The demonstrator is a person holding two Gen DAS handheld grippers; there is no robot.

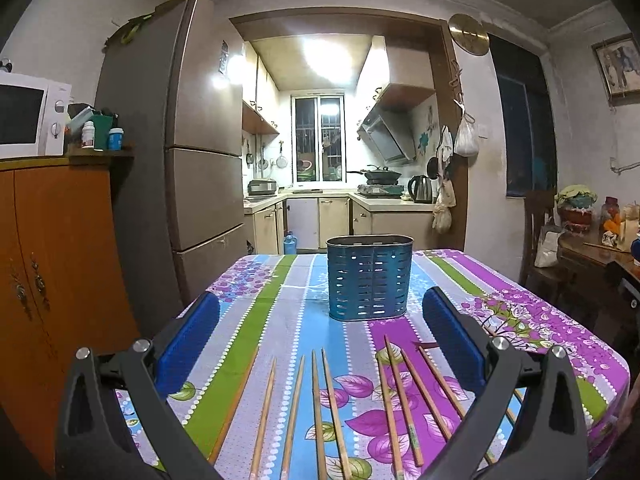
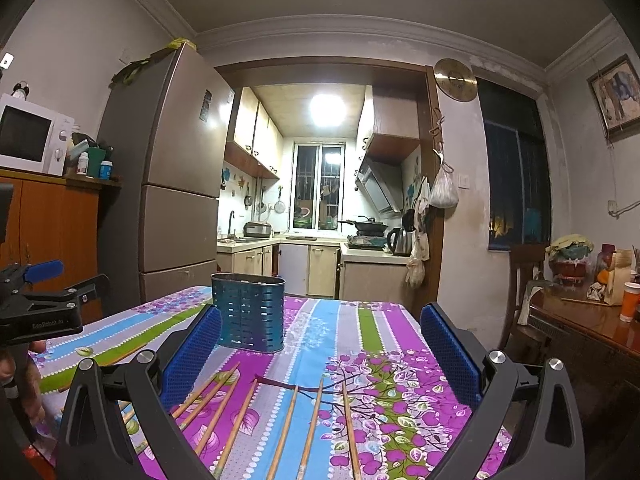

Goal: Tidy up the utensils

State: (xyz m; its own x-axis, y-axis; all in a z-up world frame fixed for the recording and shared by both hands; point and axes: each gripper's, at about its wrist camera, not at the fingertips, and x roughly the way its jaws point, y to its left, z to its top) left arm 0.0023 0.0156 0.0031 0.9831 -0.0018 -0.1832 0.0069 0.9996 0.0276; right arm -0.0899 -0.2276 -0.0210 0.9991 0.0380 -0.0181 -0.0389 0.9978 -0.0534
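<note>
Several wooden chopsticks (image 1: 328, 412) lie side by side on the striped floral tablecloth (image 1: 280, 312), pointing away from me. Behind them stands a blue perforated metal utensil holder (image 1: 370, 278), upright. My left gripper (image 1: 320, 320) hovers open above the chopsticks, its blue pads wide apart and holding nothing. In the right wrist view the chopsticks (image 2: 288, 420) lie below my right gripper (image 2: 320, 328), which is also open with nothing in it. The holder (image 2: 249, 308) sits just beyond its left pad. The left gripper (image 2: 44, 280) shows at the far left, held by a hand.
The table edge (image 1: 612, 356) drops off on the right, near a wooden chair (image 2: 524, 280) and a dark side table (image 2: 580, 320) with jars and an orange cup. A wooden cabinet (image 1: 52, 260) with a microwave and a tall fridge (image 1: 192, 140) stand left.
</note>
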